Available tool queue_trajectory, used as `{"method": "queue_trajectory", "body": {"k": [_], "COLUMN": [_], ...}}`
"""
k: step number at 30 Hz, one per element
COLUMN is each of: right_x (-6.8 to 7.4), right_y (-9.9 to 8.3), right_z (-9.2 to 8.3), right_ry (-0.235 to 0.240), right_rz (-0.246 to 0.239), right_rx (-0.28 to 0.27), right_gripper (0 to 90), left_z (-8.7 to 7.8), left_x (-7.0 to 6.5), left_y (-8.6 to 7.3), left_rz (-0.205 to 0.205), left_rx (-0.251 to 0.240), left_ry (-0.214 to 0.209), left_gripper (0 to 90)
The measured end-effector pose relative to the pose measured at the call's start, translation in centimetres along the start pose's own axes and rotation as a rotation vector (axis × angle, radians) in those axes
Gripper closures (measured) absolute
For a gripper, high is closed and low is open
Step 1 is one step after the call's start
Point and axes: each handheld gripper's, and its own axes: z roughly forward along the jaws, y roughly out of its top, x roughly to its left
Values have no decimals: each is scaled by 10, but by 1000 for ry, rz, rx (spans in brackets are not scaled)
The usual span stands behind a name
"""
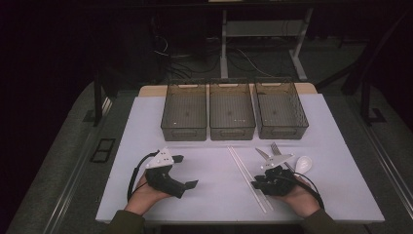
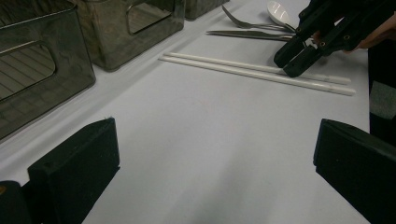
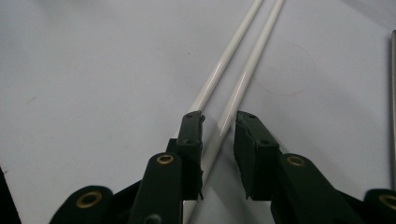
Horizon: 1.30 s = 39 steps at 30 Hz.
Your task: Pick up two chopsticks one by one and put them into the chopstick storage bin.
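Note:
Two white chopsticks (image 1: pixel 246 170) lie side by side on the pale table (image 1: pixel 209 195), running toward the bins. My right gripper (image 1: pixel 255 185) is lowered onto their near end. In the right gripper view its jaws (image 3: pixel 218 135) straddle one chopstick (image 3: pixel 245 74) with a narrow gap on either side of it, so they are open; the other chopstick (image 3: pixel 224 58) passes under the left jaw. From the left gripper view the right gripper (image 2: pixel 292 58) has its tips down at the chopsticks (image 2: pixel 224 65). My left gripper (image 1: pixel 185 171) rests at the left, jaws (image 2: pixel 215 177) wide open with nothing between them.
Three dark mesh bins (image 1: pixel 184 112) (image 1: pixel 232 112) (image 1: pixel 281 111) stand in a row at the back of the table. A knife (image 1: pixel 263 153), a fork (image 1: pixel 275 147) and a white spoon (image 1: pixel 303 165) lie just beyond the right hand.

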Motion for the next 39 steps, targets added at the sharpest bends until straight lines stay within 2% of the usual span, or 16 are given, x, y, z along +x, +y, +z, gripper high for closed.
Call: {"method": "queue_trajectory", "body": {"k": [13, 18, 29, 39], "right_x": [3, 2, -4, -10], "right_y": [1, 1, 1, 0], "right_z": [0, -1, -3, -6], "right_ry": [-44, -50, -61, -100], "right_rz": [-48, -49, -21, 22], "right_rx": [17, 26, 34, 42], "right_gripper": [772, 778, 793, 815], "left_z": [0, 0, -1, -1], "left_x": [0, 0, 0, 0], "left_y": [0, 0, 0, 0], "left_rz": [0, 0, -2, -2], "left_rx": [-3, -4, -4, -5], "left_ry": [-1, -1, -2, -2], "left_gripper": [0, 0, 0, 0]}}
